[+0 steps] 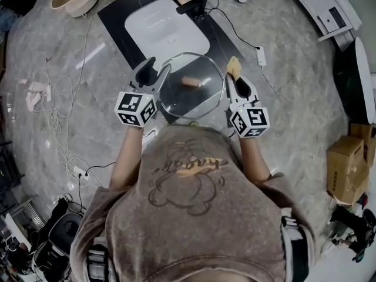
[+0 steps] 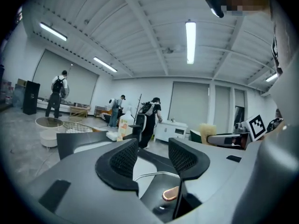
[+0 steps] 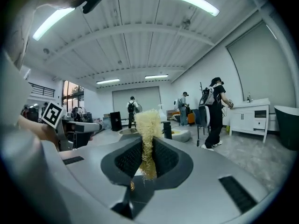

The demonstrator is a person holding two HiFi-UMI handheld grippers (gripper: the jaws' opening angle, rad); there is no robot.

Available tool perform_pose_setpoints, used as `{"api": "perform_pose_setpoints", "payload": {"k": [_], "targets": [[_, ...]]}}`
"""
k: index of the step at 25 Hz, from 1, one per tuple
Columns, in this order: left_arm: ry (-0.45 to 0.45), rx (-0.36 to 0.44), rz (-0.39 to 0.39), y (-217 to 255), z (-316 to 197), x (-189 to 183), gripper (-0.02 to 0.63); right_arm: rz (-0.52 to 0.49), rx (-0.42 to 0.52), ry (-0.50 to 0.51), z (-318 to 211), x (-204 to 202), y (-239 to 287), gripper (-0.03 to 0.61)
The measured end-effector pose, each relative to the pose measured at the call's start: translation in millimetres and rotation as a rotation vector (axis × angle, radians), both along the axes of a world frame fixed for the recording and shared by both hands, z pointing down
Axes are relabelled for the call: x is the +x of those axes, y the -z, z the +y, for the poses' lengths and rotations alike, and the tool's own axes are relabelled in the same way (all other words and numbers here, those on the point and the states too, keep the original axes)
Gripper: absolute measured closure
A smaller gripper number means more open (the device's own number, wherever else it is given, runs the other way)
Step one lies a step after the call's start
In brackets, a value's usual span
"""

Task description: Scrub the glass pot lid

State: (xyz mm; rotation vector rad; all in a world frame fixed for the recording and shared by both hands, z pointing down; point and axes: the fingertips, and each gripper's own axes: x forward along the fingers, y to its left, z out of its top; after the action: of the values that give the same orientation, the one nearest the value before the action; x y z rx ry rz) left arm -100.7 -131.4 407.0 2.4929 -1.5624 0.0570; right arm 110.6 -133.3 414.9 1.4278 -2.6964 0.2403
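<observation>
The glass pot lid point(image 1: 202, 101), steel-rimmed with a copper-coloured knob point(image 1: 191, 82), sits over the near end of the black counter point(image 1: 117, 22); whether it rests there I cannot tell. My left gripper point(image 1: 155, 74) is at the lid's left edge. In the left gripper view its jaws point(image 2: 152, 157) stand apart. The lid's rim point(image 2: 154, 174) crosses low in the gap, the knob point(image 2: 170, 193) shows below it, and no pad visibly presses on it. My right gripper point(image 1: 235, 82) is at the lid's right edge, shut on a yellow fibrous scrubber point(image 1: 234, 68) that sticks up between the pads point(image 3: 147, 125).
A white basin point(image 1: 167, 28) with a black faucet point(image 1: 197, 3) is set in the counter beyond the lid. Cables point(image 1: 53, 116) trail over the floor at left, and cardboard boxes point(image 1: 346, 163) stand at right. People point(image 2: 149, 118) stand far off across the room.
</observation>
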Motion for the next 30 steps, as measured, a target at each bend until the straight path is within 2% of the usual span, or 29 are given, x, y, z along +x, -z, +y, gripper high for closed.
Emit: {"api": "perform_pose_setpoints", "payload": {"k": [4,8,18,30], "targets": [[0.050,-0.011,0.011,-12,3,-8,0.524,0.007,0.002,-0.007,2,0,-7,0.529],[0.089,-0.030,0.026,-24,8,-15,0.576,0.008,-0.007,0.018,5,-10,-14,0.529],[0.151,-0.031,0.006,-33,19,-32,0.595,-0.008,-0.033,0.056,9,-24,-26,0.531],[0.167,-0.041,0.046,-30,16,-32,0.595,-0.017,-0.058,0.068,8,-34,-30,0.531]]}}
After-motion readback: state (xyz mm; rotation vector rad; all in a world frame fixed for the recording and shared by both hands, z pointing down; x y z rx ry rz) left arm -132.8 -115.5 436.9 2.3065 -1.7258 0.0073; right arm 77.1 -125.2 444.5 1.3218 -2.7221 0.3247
